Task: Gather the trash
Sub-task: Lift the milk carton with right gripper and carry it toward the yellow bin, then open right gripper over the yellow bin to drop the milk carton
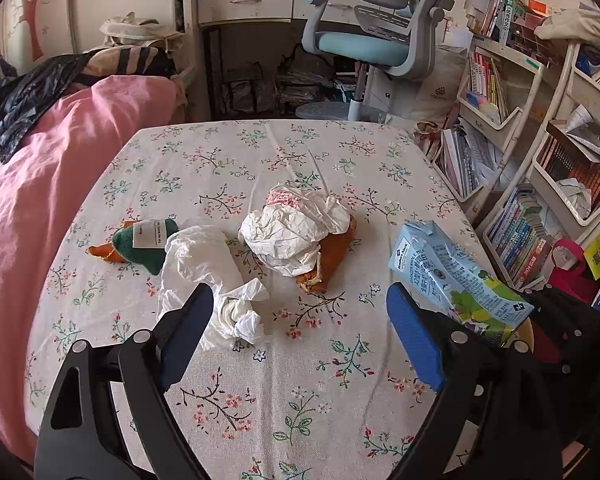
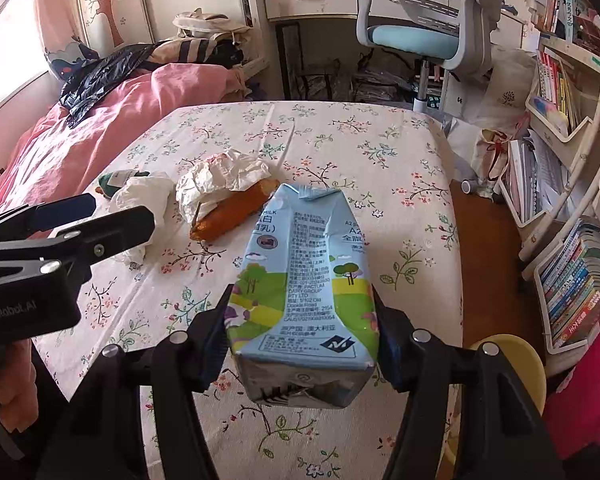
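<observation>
The right gripper clamped the crushed blue milk carton for disposal; beside the carton, the left gripper hung wide open, empty, over crumpled white tissue.

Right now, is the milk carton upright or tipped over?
Tipped: the milk carton hangs lengthwise in the right gripper, top pointing away, base toward the camera.
</observation>
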`<state>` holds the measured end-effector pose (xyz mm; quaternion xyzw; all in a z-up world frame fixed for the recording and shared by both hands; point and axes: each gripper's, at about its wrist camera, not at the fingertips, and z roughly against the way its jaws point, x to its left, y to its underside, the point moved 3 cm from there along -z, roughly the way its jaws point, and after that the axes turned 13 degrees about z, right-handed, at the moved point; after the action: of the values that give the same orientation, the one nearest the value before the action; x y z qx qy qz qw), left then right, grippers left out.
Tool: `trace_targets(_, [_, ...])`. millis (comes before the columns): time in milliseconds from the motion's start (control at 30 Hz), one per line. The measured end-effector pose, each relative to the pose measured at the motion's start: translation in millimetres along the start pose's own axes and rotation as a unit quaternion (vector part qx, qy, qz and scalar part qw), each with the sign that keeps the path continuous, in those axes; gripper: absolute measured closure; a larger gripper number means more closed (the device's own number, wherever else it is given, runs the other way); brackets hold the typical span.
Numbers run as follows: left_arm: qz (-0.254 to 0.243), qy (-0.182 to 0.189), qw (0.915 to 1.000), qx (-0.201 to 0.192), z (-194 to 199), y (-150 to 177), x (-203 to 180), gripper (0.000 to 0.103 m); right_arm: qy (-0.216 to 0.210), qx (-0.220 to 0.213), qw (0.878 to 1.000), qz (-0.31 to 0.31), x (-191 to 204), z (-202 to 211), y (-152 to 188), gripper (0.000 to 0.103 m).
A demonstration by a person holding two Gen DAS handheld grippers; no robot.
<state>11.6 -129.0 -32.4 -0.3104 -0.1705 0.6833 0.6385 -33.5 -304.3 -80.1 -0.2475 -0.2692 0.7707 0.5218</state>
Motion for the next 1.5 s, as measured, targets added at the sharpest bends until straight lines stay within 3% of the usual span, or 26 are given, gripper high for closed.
trace_targets(200, [0.005,0.000,1.0000,0.008,-3.1,3.0,-0.5,0.018,0.025,-0.023,0.999,0.039,7.7,15.1,-6.1,0.044])
trace_targets(867, [-0.020,0.001,0.9998,0.006,1.9,32.5,-39.2,0.018,0.064,-0.055,0.996,-0.006,-32.5,59.9,23.7,0.044])
trace_targets(1500, [-0.046,0.022,0.9986,0.012,-0.7,38.7,-76.3,0.018,0.157,-0.002,0.983,-0.093,-121.9,58.5,79.0,0.044])
